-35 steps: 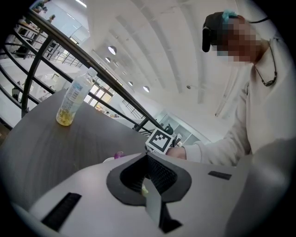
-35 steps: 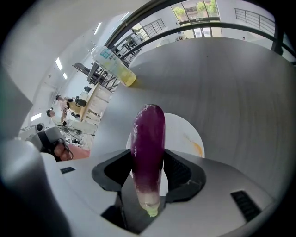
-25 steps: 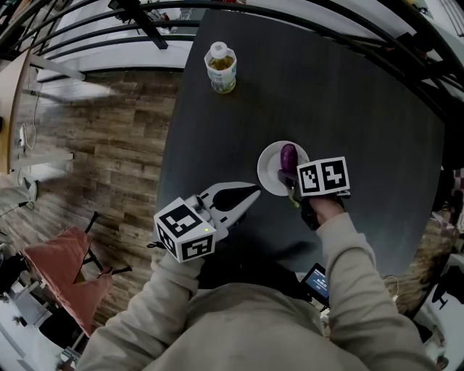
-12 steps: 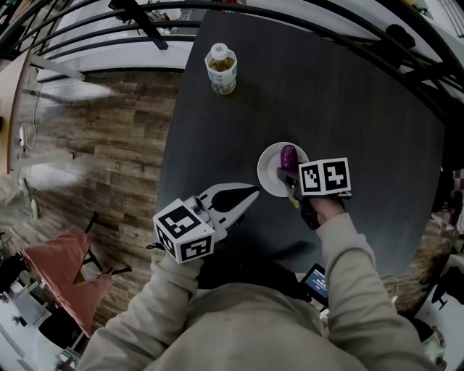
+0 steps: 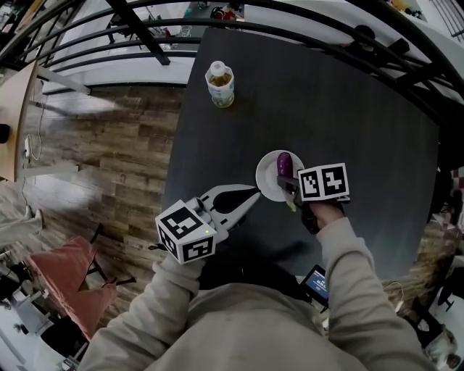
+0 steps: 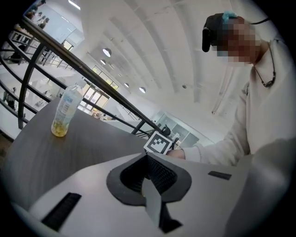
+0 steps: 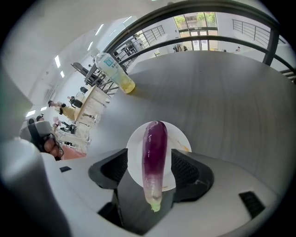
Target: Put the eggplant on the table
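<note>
A purple eggplant [image 7: 154, 159] lies on a small white plate [image 7: 181, 139] on the dark table [image 5: 348, 109]. Its green stem end points toward my right gripper [image 7: 150, 166]. That gripper's jaws have just been opening and now stand open on both sides of the eggplant, with a gap on each side. From the head view, the eggplant [image 5: 284, 164] shows on the plate [image 5: 266, 181], just beyond the right gripper [image 5: 288, 190]. My left gripper [image 5: 250, 197] is shut and empty, low over the table left of the plate, its pads [image 6: 147, 173] meeting.
A plastic bottle [image 5: 220, 84] with yellowish liquid stands near the table's far left edge. A black railing [image 5: 304, 14] runs behind the table. The wooden floor [image 5: 109, 159] lies off the left edge. A phone [image 5: 317, 281] sits by my right sleeve.
The head view has shifted slightly. Both grippers, the plate and the eggplant keep their places relative to each other.
</note>
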Demonstrator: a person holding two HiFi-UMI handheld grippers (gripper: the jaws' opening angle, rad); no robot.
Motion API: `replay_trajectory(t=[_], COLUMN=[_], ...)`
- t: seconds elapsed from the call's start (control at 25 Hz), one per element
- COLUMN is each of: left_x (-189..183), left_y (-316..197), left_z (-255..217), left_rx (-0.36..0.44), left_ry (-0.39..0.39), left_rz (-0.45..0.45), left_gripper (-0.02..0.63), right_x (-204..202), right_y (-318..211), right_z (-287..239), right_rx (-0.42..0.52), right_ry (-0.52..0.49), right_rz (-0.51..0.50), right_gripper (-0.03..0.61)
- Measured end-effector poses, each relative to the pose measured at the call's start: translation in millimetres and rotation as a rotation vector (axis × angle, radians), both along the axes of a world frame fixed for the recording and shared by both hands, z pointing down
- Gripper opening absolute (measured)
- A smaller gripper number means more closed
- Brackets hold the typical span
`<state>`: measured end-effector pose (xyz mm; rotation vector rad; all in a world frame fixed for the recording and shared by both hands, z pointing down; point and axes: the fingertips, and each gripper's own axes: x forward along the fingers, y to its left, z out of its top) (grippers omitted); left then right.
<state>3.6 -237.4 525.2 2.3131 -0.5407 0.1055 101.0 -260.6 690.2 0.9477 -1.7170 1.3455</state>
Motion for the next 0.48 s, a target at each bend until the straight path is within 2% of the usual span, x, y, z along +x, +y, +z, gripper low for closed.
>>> replay_trajectory(t=[0.24,0.48], left_x=[5.5,10.1], left_y=[-6.5,-8.5], left_z=[-36.5,-77.9], left_rx=[0.075,0.157], left_ry=[-0.001,0.002], left_rz=[0.015,0.029], left_gripper=[0.006,0.006], right_x=[6.8,-1.9], right_y=[-7.3,-4.9], right_z=[-54.0,-142.2], right_rx=[0.115,0.279], right_ry=[-0.066,-0.283], right_rz=[0.063,0.065], right_gripper=[0.284,0.273])
